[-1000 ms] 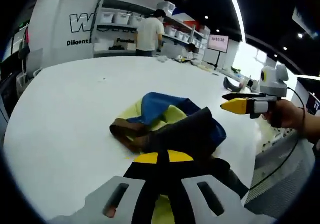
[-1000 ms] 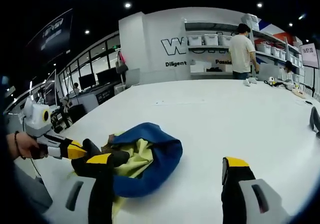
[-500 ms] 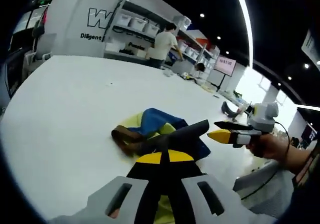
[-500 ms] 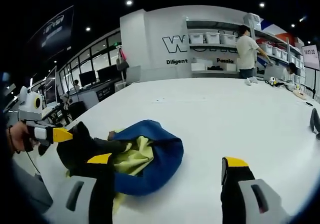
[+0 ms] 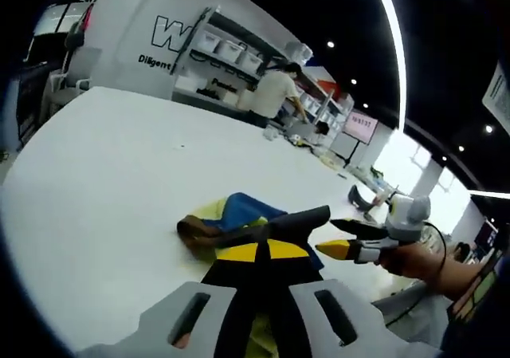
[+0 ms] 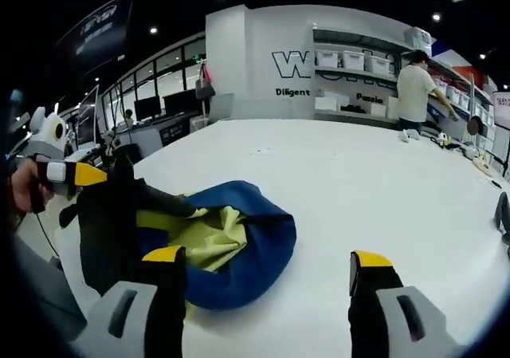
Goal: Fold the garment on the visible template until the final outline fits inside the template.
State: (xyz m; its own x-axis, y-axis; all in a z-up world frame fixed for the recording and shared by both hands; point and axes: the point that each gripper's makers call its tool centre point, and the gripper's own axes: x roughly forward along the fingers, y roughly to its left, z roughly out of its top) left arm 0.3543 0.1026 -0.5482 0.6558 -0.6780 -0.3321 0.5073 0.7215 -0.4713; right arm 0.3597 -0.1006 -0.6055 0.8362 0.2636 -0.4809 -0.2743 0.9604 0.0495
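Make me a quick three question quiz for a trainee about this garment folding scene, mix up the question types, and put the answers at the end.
1. True or false: the left gripper is closed on a dark part of the garment and holds it up off the white table.
2. Multiple choice: how do the right gripper's jaws stand? A) shut on the blue fabric B) open, with nothing between them C) shut on the table edge
3. Fill in: the lining seen inside the blue fabric is ______.

Key:
1. True
2. B
3. Yellow
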